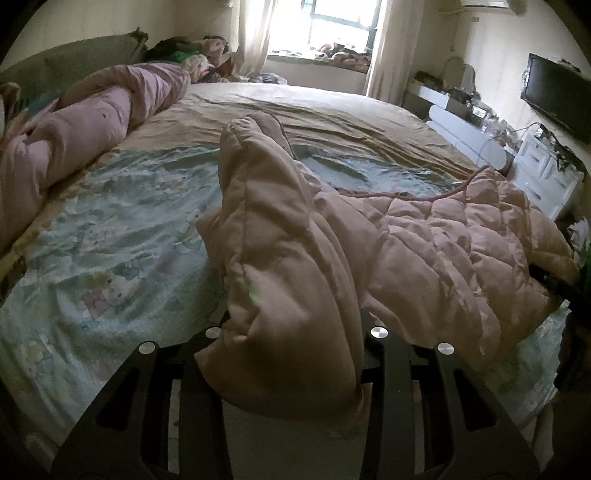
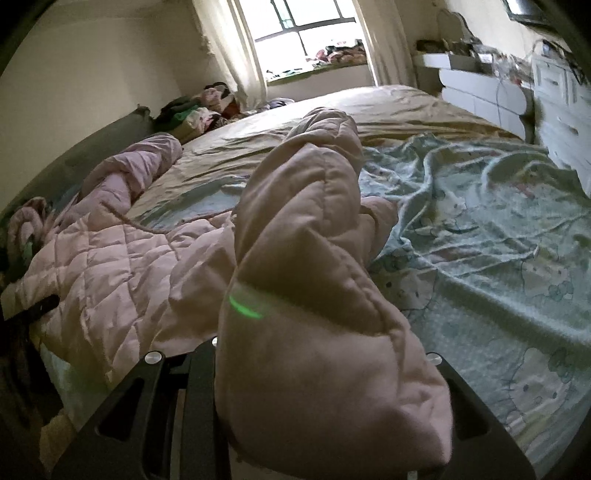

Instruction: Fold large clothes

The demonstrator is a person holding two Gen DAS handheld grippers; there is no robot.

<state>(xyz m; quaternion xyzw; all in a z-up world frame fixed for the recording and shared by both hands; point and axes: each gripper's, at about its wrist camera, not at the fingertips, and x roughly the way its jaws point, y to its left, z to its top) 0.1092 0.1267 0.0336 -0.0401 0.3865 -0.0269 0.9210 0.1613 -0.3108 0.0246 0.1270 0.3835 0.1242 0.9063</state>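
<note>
A pale pink quilted jacket (image 1: 443,251) lies crumpled on the bed. In the left wrist view one padded sleeve (image 1: 258,192) runs from the bed up over my left gripper (image 1: 295,332), whose fingers are shut on a thick fold of it. The right wrist view shows the jacket body (image 2: 110,266) at the left and another padded part (image 2: 306,206) rising into my right gripper (image 2: 321,350), shut on it. The fabric hides the right finger's tip. A dark bar (image 1: 554,284) pokes out under the jacket's far edge.
The bed carries a pale green cartoon-print sheet (image 1: 110,258) and a tan cover (image 1: 332,110). A rolled pink duvet (image 1: 74,129) lies along the headboard side. A white dresser (image 1: 546,170), a dark screen (image 1: 557,99) and a bright window (image 2: 306,29) stand beyond.
</note>
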